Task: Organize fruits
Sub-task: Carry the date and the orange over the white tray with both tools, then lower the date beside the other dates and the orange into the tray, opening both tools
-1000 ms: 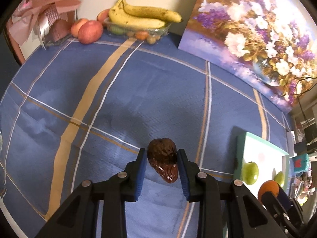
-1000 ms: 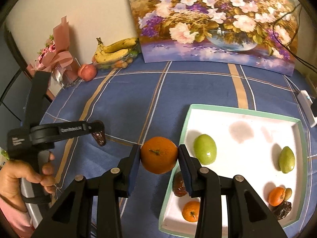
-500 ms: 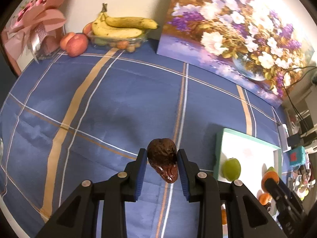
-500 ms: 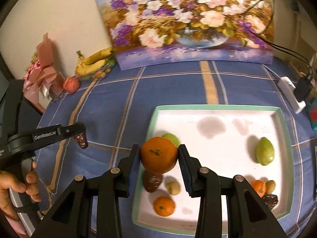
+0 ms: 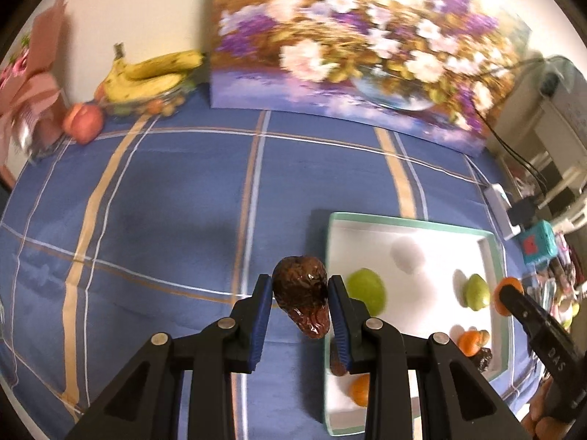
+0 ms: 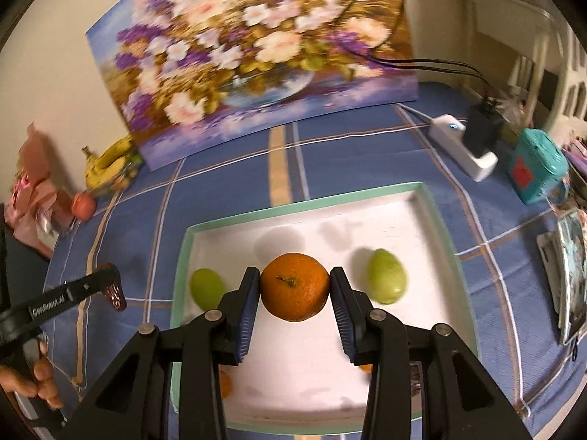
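Note:
My left gripper is shut on a dark brown wrinkled date, held above the blue cloth just left of the white tray. My right gripper is shut on an orange, held over the middle of the tray. The tray holds two green fruits, small oranges and a dark date. The left gripper with the date also shows at the left of the right wrist view.
A flower painting leans on the back wall. Bananas in a clear bowl and a peach sit at the back left beside a pink bouquet. A white power strip and a teal box lie to the right.
Both grippers have moved right, fruits still held. The orange went from beside the tray's left edge to over its middle. The date has come close to the tray's left edge.

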{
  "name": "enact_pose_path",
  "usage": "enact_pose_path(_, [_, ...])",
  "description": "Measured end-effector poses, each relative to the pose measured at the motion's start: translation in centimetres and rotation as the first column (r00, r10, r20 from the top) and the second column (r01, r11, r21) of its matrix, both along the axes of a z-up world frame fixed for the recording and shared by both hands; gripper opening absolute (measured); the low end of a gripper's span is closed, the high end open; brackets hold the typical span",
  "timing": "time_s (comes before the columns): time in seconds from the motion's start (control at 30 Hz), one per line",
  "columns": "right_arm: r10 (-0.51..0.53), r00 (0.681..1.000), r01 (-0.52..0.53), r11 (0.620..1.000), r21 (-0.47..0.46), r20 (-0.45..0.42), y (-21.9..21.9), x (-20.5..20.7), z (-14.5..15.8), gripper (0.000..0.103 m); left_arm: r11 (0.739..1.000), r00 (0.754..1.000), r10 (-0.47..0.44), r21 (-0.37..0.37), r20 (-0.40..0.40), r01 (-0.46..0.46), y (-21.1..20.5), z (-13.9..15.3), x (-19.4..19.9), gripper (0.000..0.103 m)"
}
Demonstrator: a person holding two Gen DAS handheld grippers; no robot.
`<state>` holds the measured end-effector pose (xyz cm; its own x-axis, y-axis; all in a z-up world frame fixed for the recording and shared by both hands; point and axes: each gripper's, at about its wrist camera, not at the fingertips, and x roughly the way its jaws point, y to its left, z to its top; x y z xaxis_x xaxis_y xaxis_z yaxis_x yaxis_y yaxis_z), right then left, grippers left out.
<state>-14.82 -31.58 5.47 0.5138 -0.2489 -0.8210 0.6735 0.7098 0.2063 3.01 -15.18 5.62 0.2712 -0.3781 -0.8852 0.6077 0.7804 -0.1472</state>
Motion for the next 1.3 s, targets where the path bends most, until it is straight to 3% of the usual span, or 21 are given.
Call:
enact_pose_path(0.3, [-0.019,1.000,0.019,1.000,0.002,0.021,-0.7,-1.3,0.7,0.040,0.994,0.993,-0.104,0.044,0.055,0.101,-3.1,0.2,-3.3,0.033])
enact_pose_path(0.8, [-0.014,1.000,0.013,1.000,0.008,0.020,-1.0,-1.5,0.6,0.040,0.988,0.988,-0.142,0.074,0.053,0.137,-4.5,-1.1,-4.5,0.033])
enact_pose_path(1.3, [0.066,0.988,-0.057,0.996,0.071,-0.137,0.4,1.0,-4.6,0.041,0.985,0.991,-0.131,0.115,0.010,0.129,-5.1,-4.4,-4.4,0.033])
